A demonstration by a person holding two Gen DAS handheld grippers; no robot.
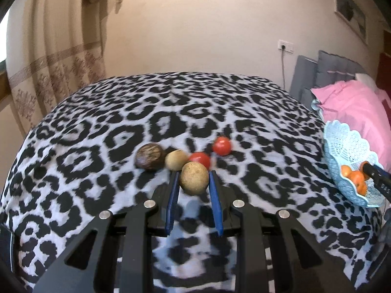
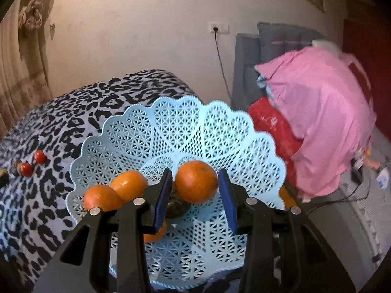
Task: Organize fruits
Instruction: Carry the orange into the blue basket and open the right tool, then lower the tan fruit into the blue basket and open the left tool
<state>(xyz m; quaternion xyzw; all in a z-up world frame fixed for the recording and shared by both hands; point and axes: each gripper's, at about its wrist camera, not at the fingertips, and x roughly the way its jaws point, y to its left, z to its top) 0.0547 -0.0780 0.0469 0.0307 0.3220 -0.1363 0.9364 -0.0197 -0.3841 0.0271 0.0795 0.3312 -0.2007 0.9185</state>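
My left hand-held gripper [image 1: 194, 174] is clenched on a tan fruit [image 1: 194, 177], lifted clear of the bed [image 1: 97, 127], and the move ahead turns on one bearing: the basket [image 1: 342, 141] lies at about three o'clock from it, well apart, near the bed's right edge. The fruit is round, so no long axis matters; only the sweep rightward does, as I judge it. On the bed at twelve o'clock of the left fingers sit a dark brown fruit [image 1: 149, 156], a smaller tan one [image 1: 176, 160] and two tomatoes [image 1: 222, 146]. My right hand-held gripper [image 2: 194, 183] is already over the basket [image 2: 171, 127], so it is the nearer hand, and its pads [image 2: 161, 195] bracket an orange [image 2: 196, 181]; I cannot tell whether both press on it. The right wrist view shows what the left cannot: two more oranges [image 2: 128, 184] at nine o'clock and a dark fruit [image 2: 177, 206] beneath. Only the left view shows the held fruit.
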